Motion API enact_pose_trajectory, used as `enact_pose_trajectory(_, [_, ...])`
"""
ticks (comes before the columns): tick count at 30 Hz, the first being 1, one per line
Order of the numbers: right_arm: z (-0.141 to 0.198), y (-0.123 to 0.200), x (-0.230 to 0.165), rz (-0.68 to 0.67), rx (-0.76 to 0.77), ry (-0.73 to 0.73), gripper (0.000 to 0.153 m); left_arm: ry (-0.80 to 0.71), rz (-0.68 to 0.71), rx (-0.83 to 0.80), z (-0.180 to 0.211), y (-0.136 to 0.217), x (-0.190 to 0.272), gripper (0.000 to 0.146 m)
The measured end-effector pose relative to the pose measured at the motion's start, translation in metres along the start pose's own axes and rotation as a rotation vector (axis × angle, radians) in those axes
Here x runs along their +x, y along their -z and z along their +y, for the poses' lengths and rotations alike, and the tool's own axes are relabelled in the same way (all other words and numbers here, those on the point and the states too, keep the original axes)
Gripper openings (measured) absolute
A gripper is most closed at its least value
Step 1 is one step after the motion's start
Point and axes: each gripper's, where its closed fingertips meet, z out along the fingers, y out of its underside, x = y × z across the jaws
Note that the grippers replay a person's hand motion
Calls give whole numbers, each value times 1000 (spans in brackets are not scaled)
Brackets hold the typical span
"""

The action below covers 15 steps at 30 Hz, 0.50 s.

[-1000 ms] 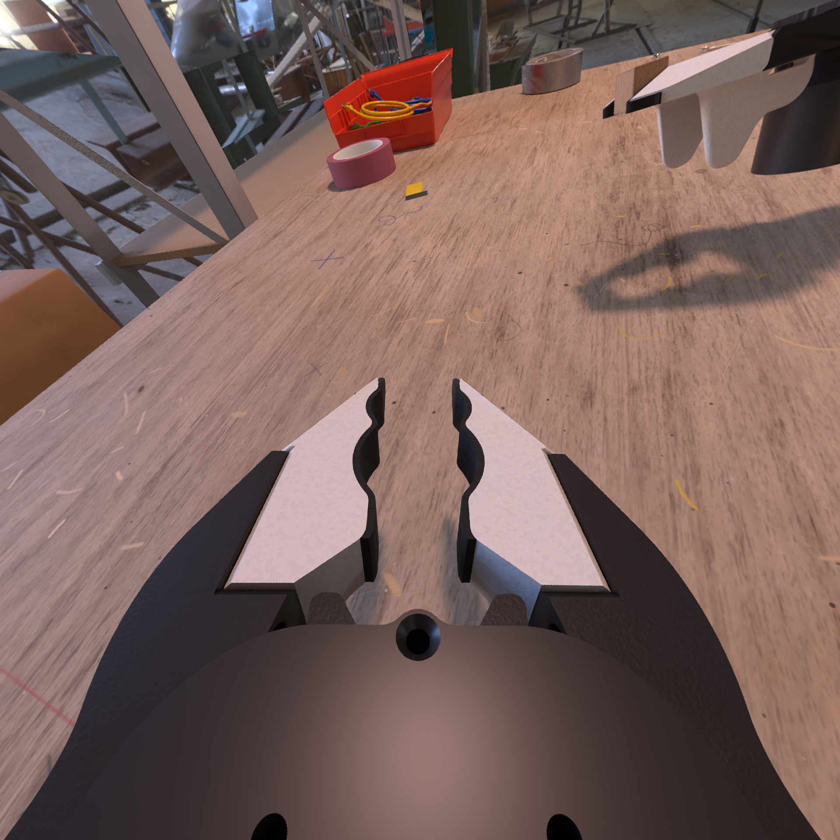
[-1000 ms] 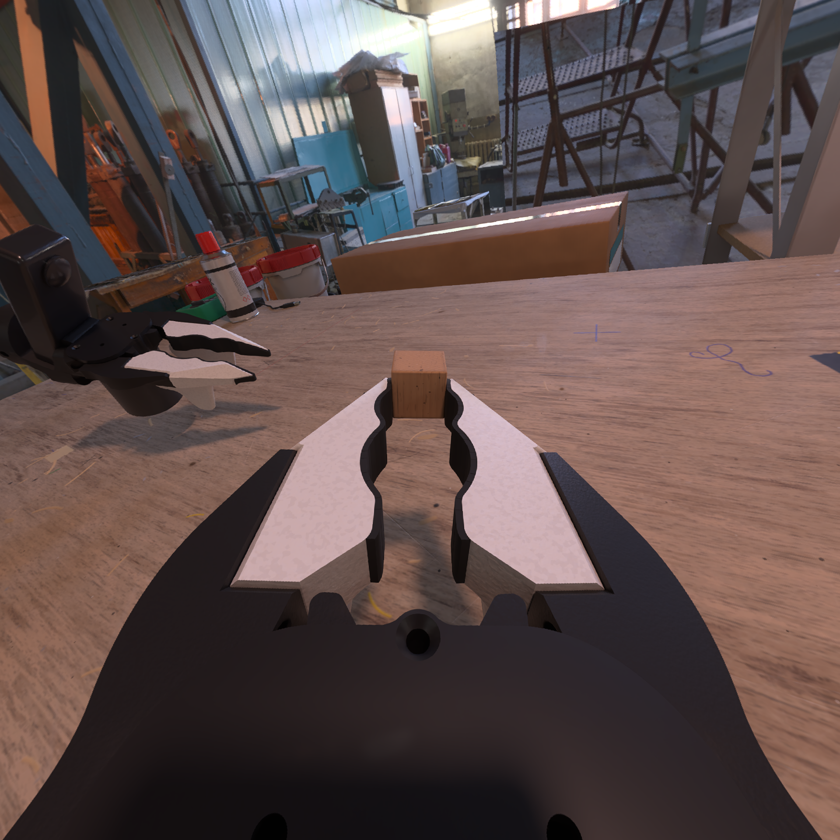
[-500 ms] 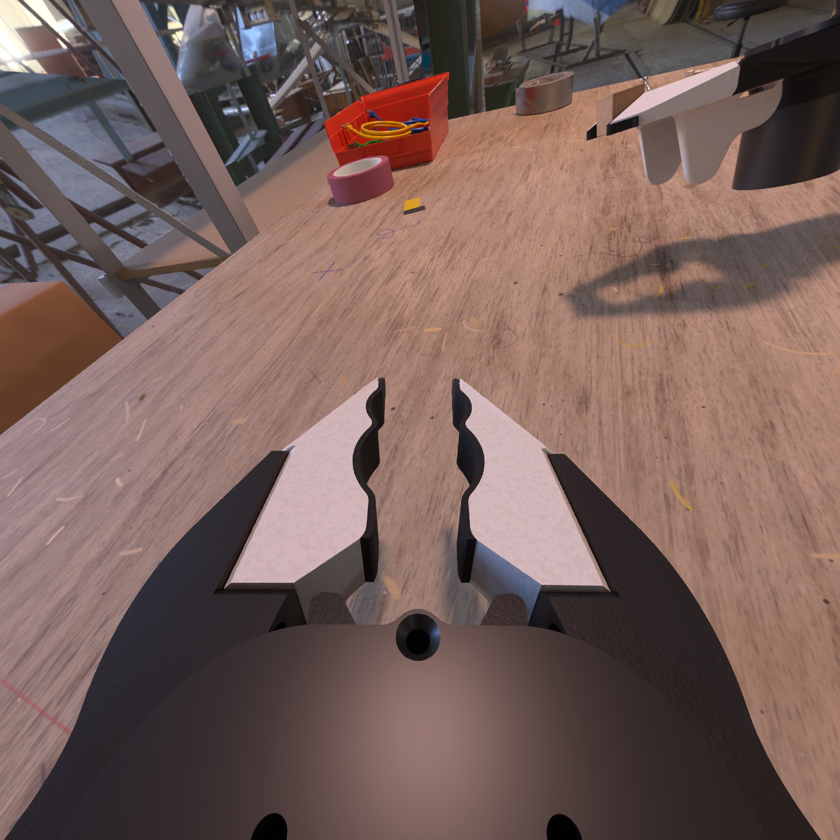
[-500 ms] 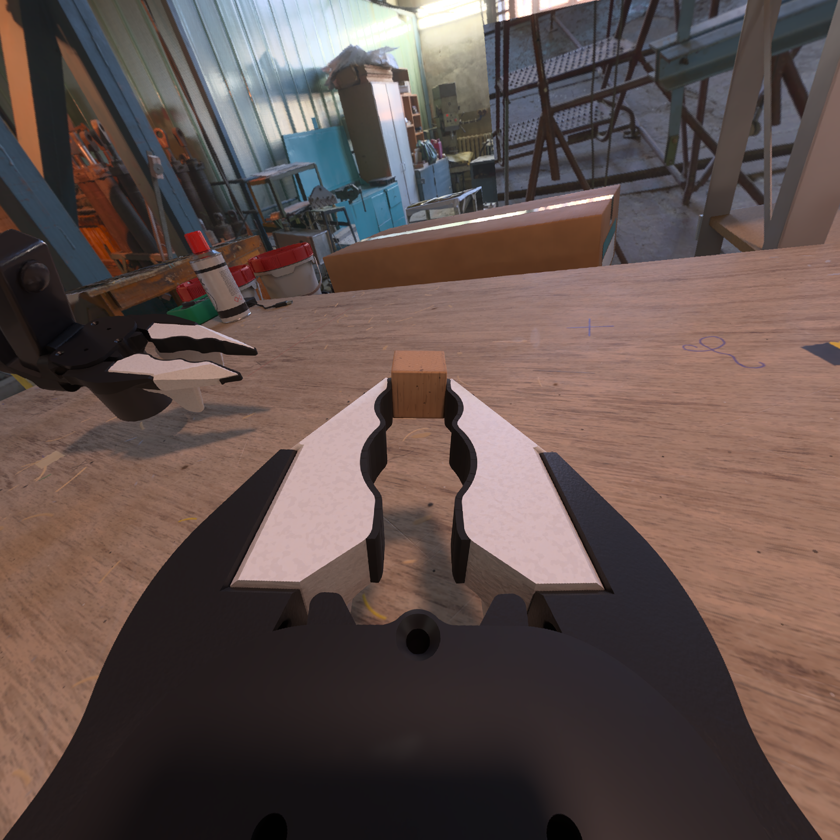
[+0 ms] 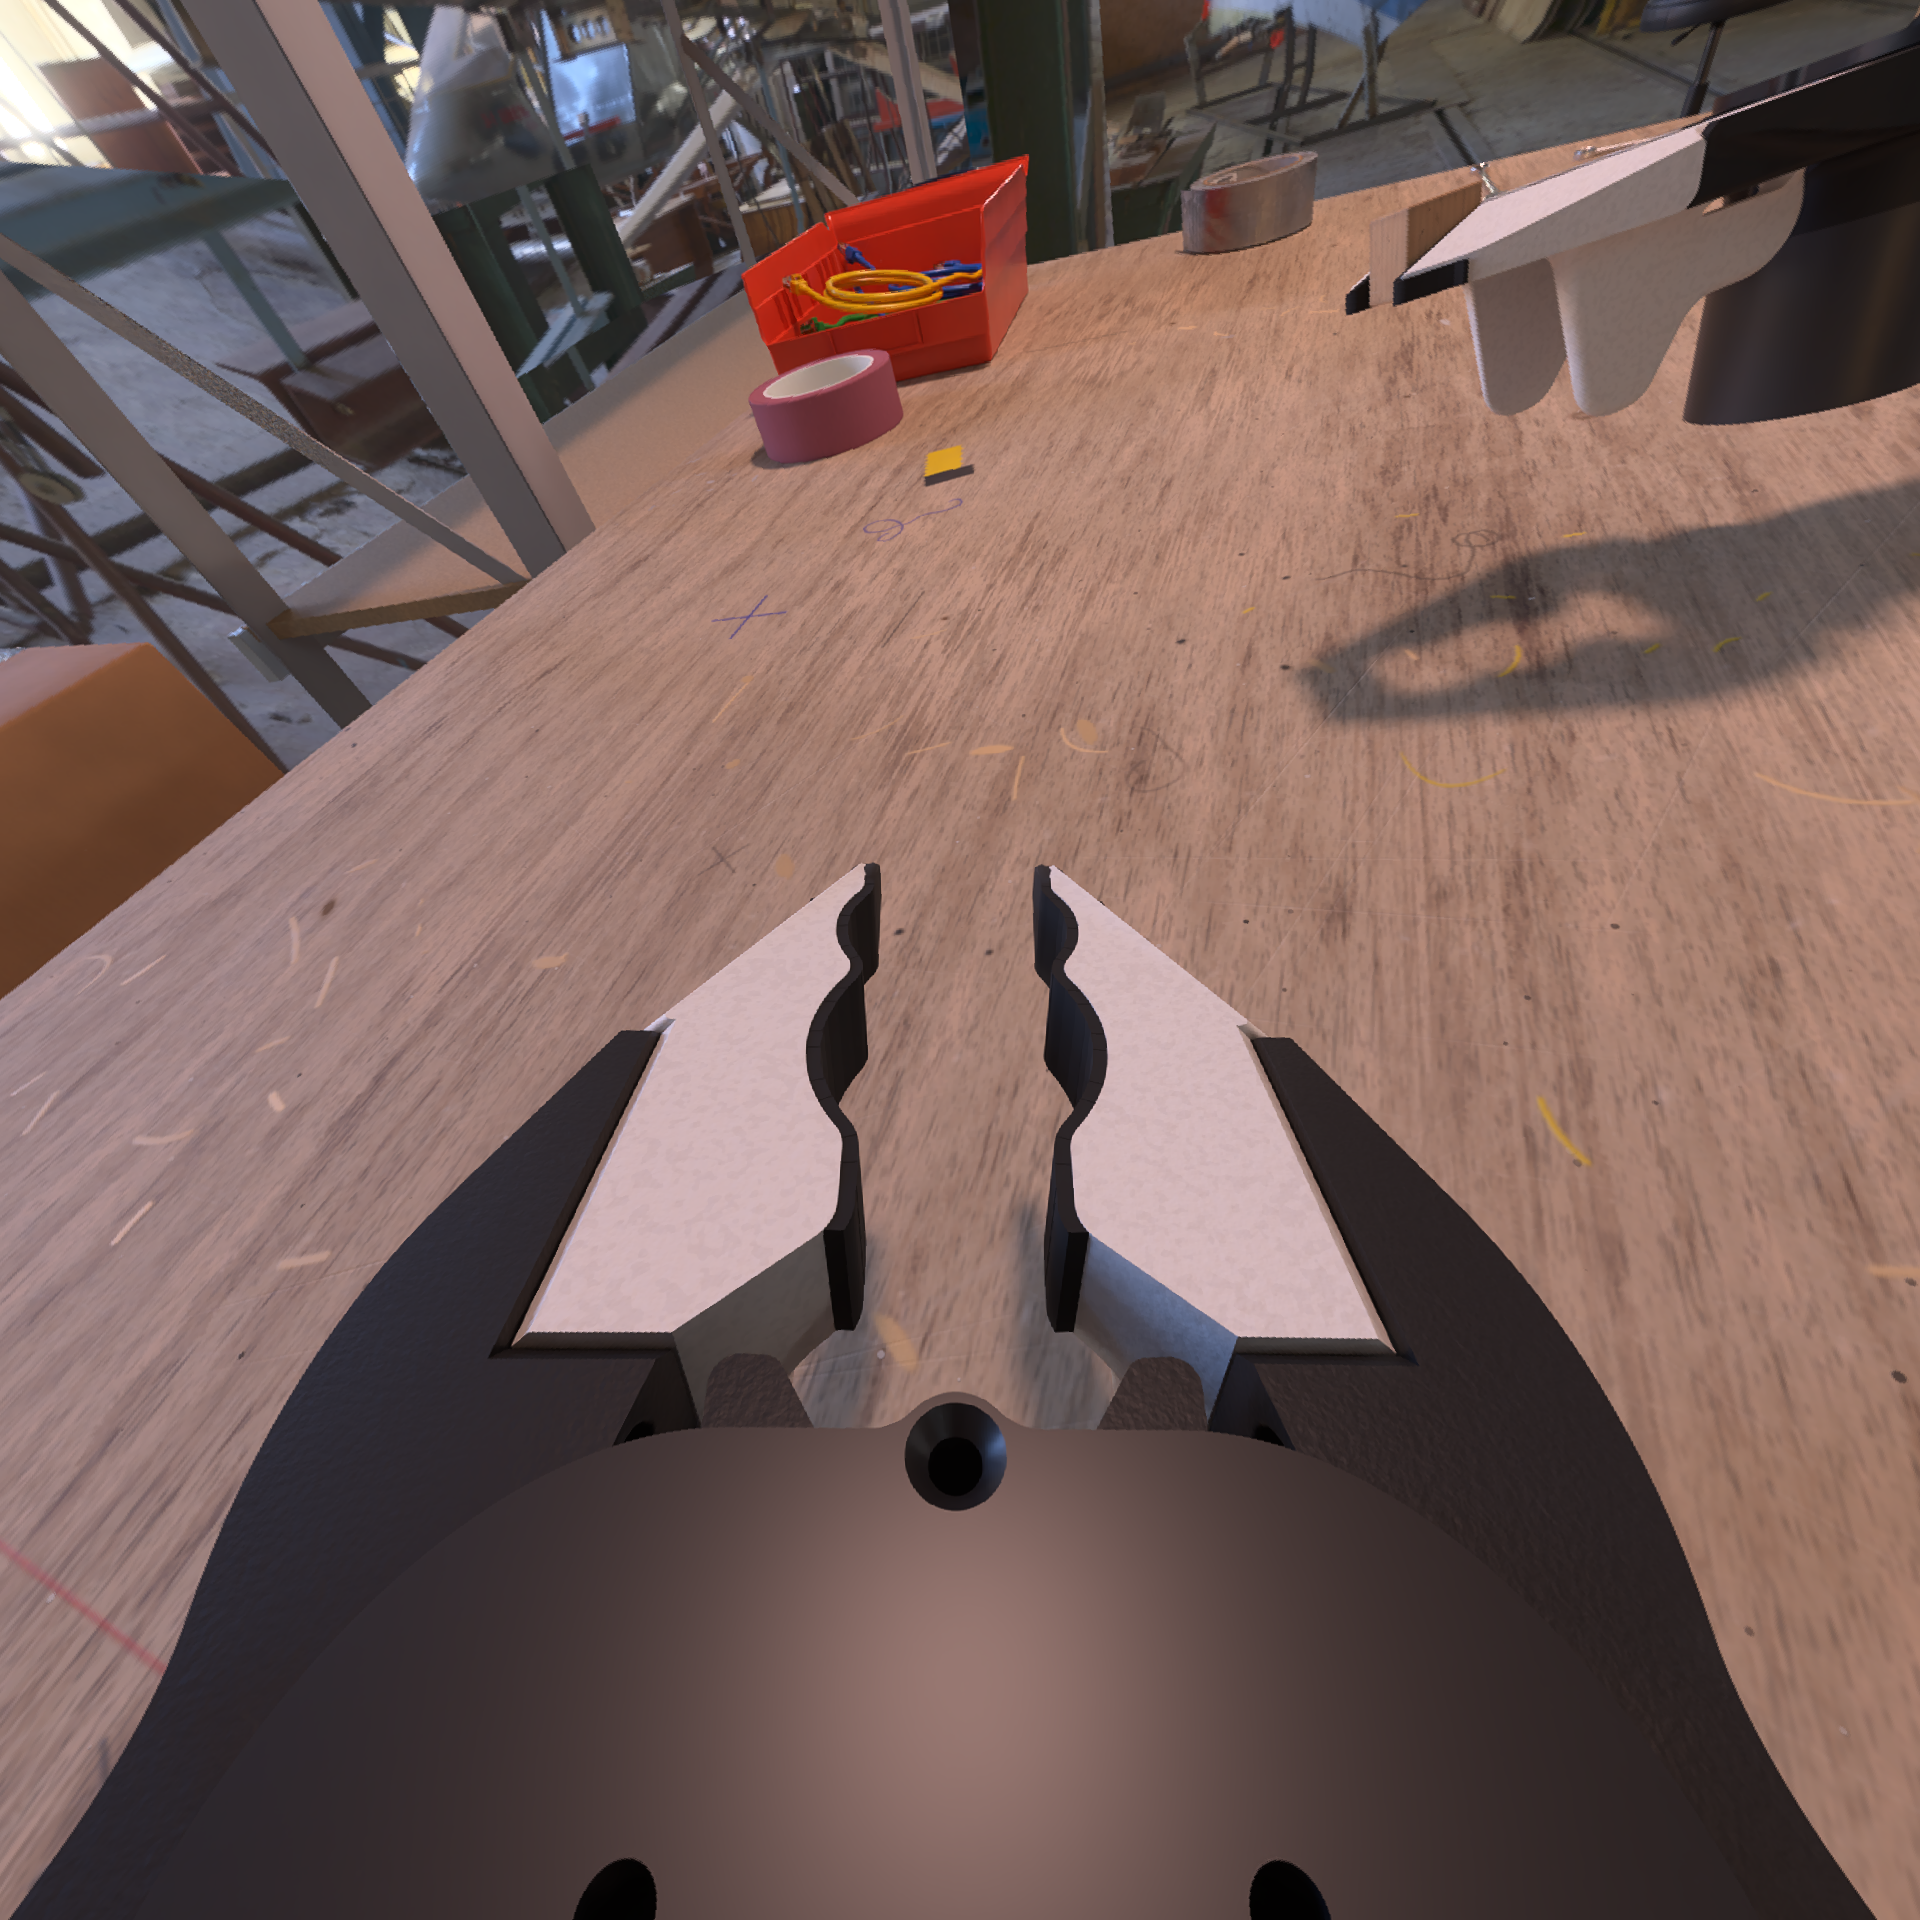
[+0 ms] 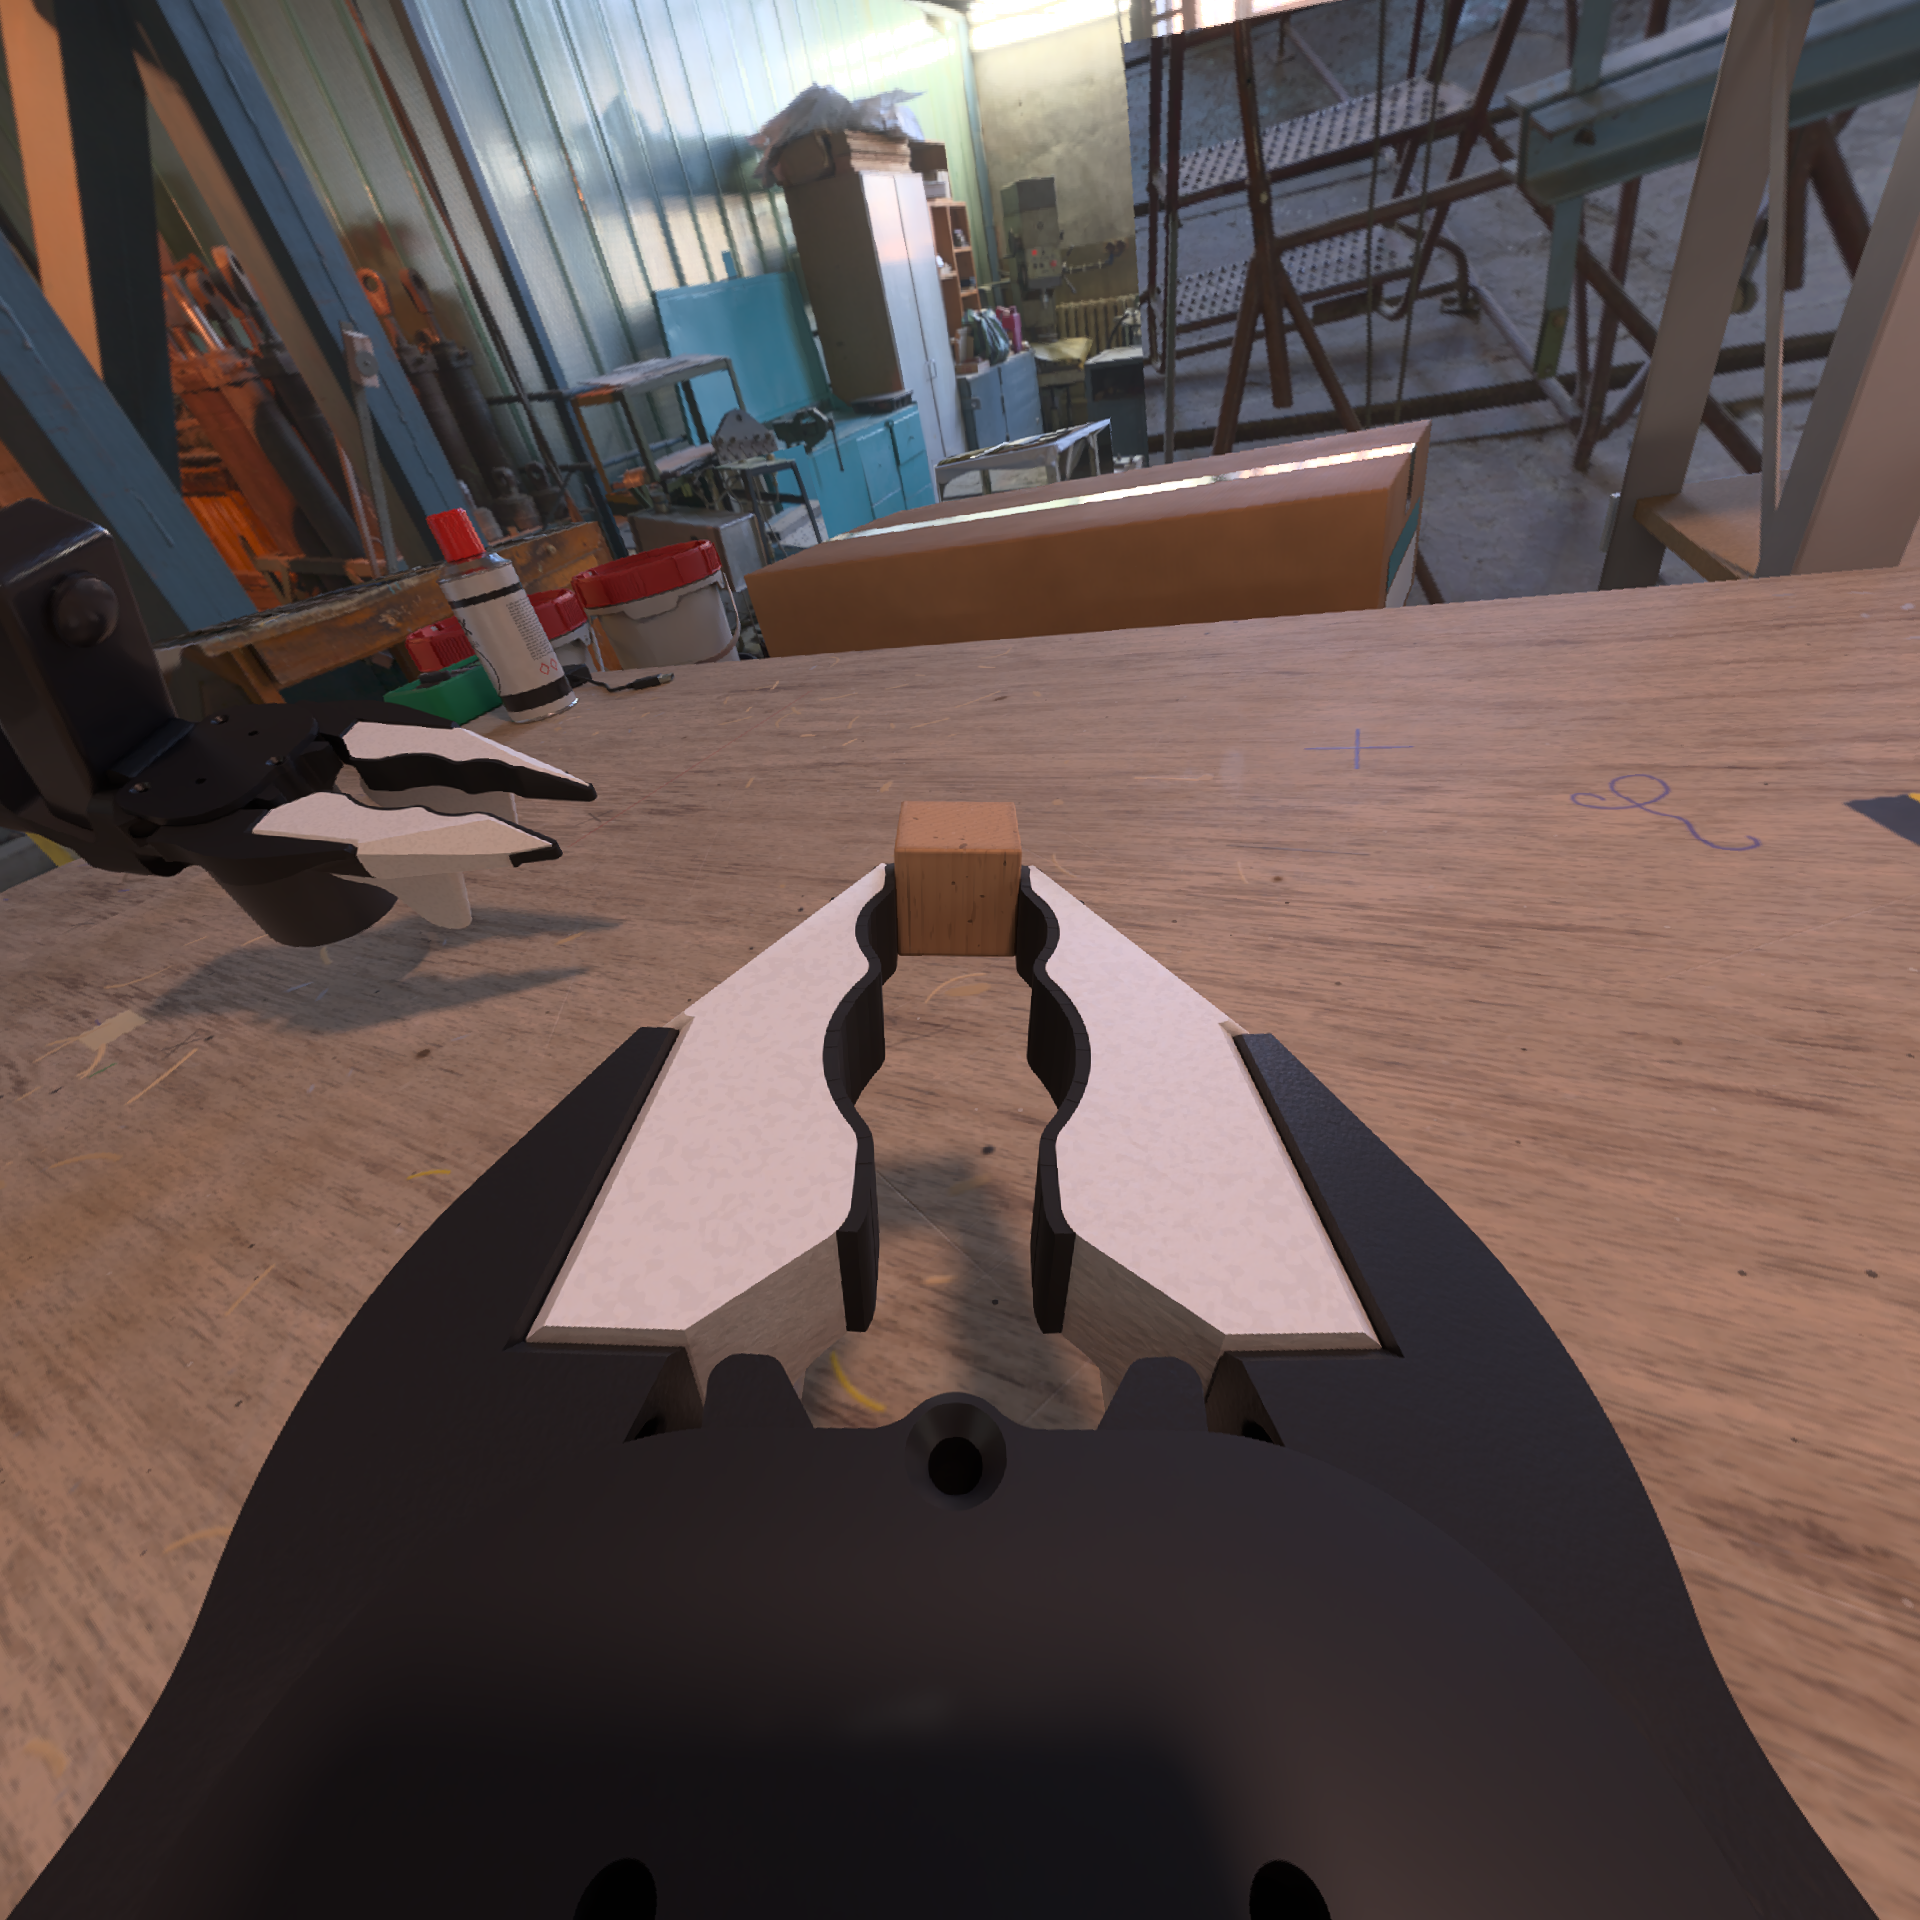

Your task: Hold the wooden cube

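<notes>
The wooden cube (image 6: pixel 956 878) is small and light brown, and it sits pinched between my right gripper's (image 6: pixel 956 896) fingertips. The gripper holds it above the plywood table (image 6: pixel 1455 1039), with a shadow beneath. In the left wrist view the right gripper (image 5: pixel 1377 286) hangs at the upper right, and an edge of the cube (image 5: pixel 1439 220) shows behind its fingers. My left gripper (image 5: pixel 956 883) hovers low over the table, its jaws apart with nothing between them. It also shows at the left of the right wrist view (image 6: pixel 561 821), apart from the cube.
In the left wrist view, a red bin (image 5: pixel 904 270) with cables, a pink tape roll (image 5: pixel 826 405), a small yellow chip (image 5: pixel 945 462) and a grey tape roll (image 5: pixel 1247 203) sit at the far end. In the right wrist view, a spray can (image 6: pixel 504 634) stands at the table's far left edge, before an orange box (image 6: pixel 1091 561).
Both views have shifted only slightly. The cube stays pinched in my right gripper. My left gripper's jaws keep the same gap.
</notes>
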Motion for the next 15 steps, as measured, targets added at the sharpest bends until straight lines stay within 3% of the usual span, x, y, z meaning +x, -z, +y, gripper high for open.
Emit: enact_pose_trajectory(15, [1,0,-1,-6,-5,5,21,-3,3,-14,1,-1,0,29])
